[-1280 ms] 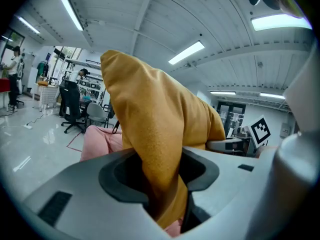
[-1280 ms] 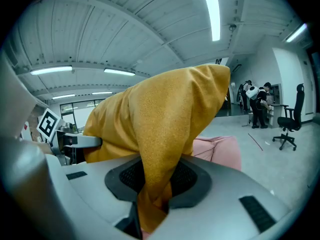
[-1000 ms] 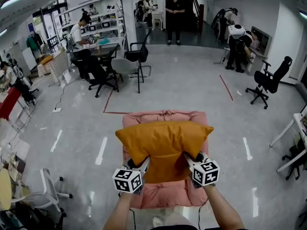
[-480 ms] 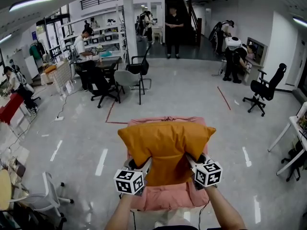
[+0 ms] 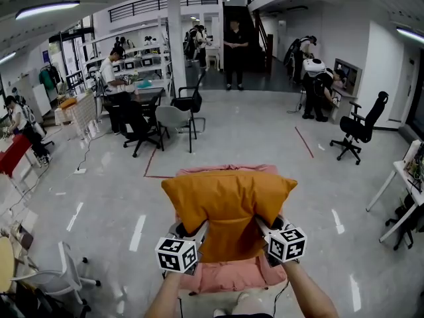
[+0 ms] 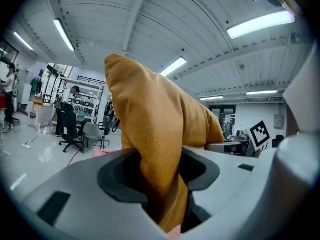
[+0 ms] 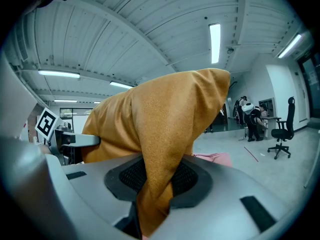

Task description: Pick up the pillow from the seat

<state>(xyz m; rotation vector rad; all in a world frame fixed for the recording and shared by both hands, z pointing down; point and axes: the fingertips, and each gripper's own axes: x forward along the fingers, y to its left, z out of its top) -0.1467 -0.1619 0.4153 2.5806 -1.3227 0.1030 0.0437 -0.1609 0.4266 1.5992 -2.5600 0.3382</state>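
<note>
Head view first: the orange pillow point(image 5: 228, 204) hangs broadside in front of the camera, pinched along its lower edge from both sides. The left gripper point(image 5: 197, 231) bites in at the lower left corner and the right gripper point(image 5: 264, 226) at the lower right, each showing its checkered cube face to the camera. Under and behind the pillow sits the pink seat point(image 5: 228, 278). Its near edge shows below the pillow, and a thin strip of its far side shows above. From up here it is not clear whether the pillow's underside touches the seat. A shiny grey floor point(image 5: 265, 131) spreads all round, with a black office chair point(image 5: 358, 121) well off to the right and a seated person point(image 5: 114, 65) at the desks far back on the left.

Over to the left gripper view: the jaws stand at a narrow gap, clamped on a thick fold of orange fabric that runs down between the dark pads. The pillow towers above them against the ribbed ceiling point(image 6: 165, 24), and a sliver of pink seat peeks out low on the left.

Right gripper view now: same story, with the jaws drawn close and squeezing a fold of the pillow between the meshed pads. The bulk of the pillow billows up and off to the left. The pink seat shows beyond it at the lower right.
</note>
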